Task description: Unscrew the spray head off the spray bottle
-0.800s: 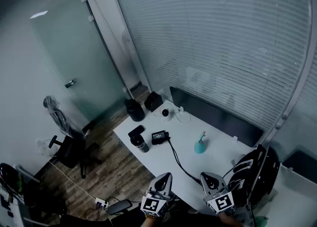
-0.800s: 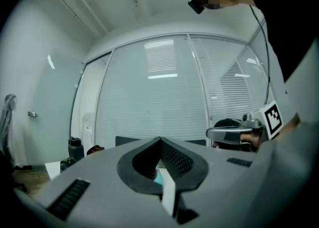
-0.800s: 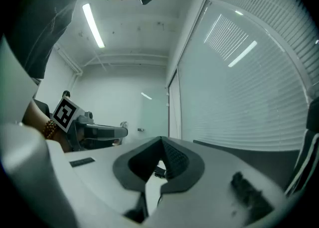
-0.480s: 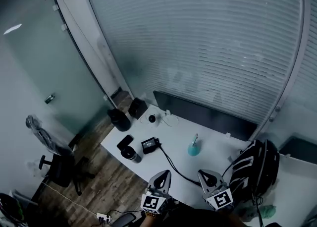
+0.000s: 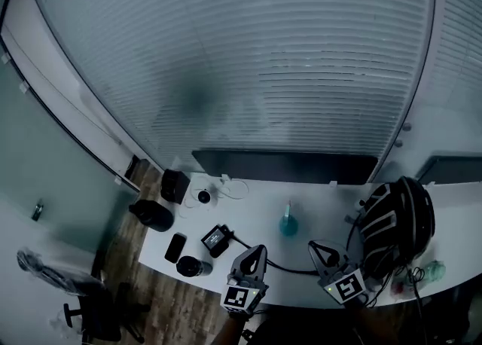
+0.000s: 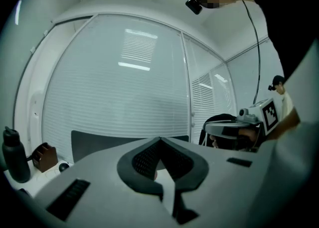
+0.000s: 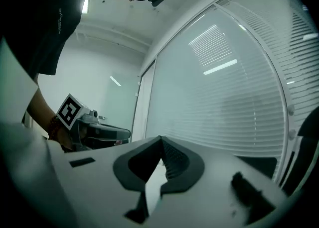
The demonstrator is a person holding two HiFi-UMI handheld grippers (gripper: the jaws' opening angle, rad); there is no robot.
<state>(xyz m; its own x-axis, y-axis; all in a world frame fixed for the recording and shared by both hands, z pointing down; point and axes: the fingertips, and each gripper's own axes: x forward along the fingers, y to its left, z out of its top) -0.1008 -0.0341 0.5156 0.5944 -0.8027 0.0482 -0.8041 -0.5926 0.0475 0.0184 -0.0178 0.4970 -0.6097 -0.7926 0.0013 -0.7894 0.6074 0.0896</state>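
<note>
Teal spray bottle (image 5: 288, 223) stands upright mid white desk (image 5: 252, 214), spray head on, well apart from both grippers. Left gripper (image 5: 254, 254) and right gripper (image 5: 321, 253) hover at the desk's near edge, jaws closed (nothing between them in either gripper view). Black helmet (image 5: 395, 223) sits right of the bottle, dark flask (image 5: 194, 266) far left

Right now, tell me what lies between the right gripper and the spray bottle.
Head view: only bare white table between right gripper and spray bottle.
</note>
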